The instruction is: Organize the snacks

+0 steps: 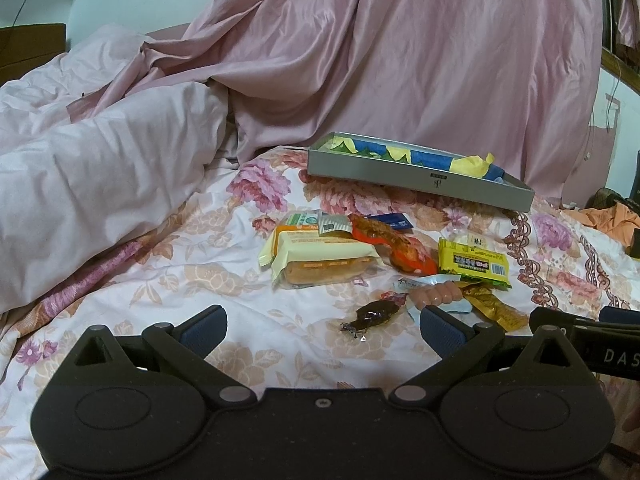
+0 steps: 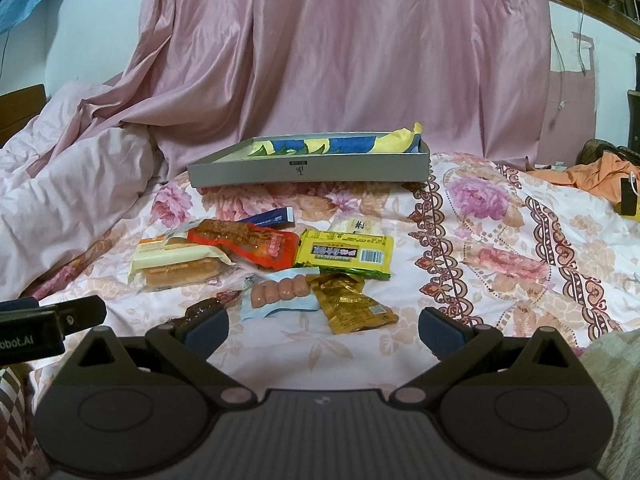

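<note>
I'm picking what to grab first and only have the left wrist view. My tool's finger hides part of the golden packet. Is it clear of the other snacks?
Observer: No. The right wrist view shows the golden packet whole, and its upper end touches the sausage pack.
Operator: Is the right tool free? I only see its edge.
Observer: Yes. The right tool is open with nothing between its fingers.
Operator: Any room in the tray?
Observer: The grey tray shows bare floor at its left end. The yellow and blue paper covers the rest.
</note>
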Action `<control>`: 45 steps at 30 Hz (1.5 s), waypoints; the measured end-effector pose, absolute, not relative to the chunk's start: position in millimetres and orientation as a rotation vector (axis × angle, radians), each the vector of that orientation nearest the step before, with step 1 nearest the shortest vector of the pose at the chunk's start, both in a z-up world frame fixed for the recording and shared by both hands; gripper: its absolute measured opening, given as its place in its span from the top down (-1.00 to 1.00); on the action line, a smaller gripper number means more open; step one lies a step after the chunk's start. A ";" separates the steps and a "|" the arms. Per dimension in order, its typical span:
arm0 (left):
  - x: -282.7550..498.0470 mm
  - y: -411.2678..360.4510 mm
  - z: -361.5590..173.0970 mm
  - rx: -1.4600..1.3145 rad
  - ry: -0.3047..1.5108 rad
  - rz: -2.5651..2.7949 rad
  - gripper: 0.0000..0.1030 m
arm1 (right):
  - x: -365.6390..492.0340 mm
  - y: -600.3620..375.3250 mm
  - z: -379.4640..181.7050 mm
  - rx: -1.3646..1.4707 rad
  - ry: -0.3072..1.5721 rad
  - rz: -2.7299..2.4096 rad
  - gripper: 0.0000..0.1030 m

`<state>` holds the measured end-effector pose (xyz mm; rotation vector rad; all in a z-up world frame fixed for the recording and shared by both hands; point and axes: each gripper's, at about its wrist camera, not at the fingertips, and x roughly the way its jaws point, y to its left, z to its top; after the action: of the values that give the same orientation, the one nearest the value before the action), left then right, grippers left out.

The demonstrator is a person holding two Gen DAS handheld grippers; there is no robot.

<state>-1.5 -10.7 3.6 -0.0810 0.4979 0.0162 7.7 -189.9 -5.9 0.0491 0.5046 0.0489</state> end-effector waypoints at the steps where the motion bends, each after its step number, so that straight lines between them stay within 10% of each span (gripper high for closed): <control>1: -1.4 -12.1 2.7 -0.082 0.501 0.016 -0.99 | 7.9 -190.1 -5.8 0.050 0.506 0.050 -1.00; 45: 135.0 -23.6 -48.5 0.063 0.683 -0.252 -0.97 | 156.1 -220.0 -31.9 0.089 0.853 0.274 -0.90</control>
<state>135.0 -23.6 -48.5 0.0630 0.6826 -0.2523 156.1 -220.0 -31.9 0.0888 0.8529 0.2744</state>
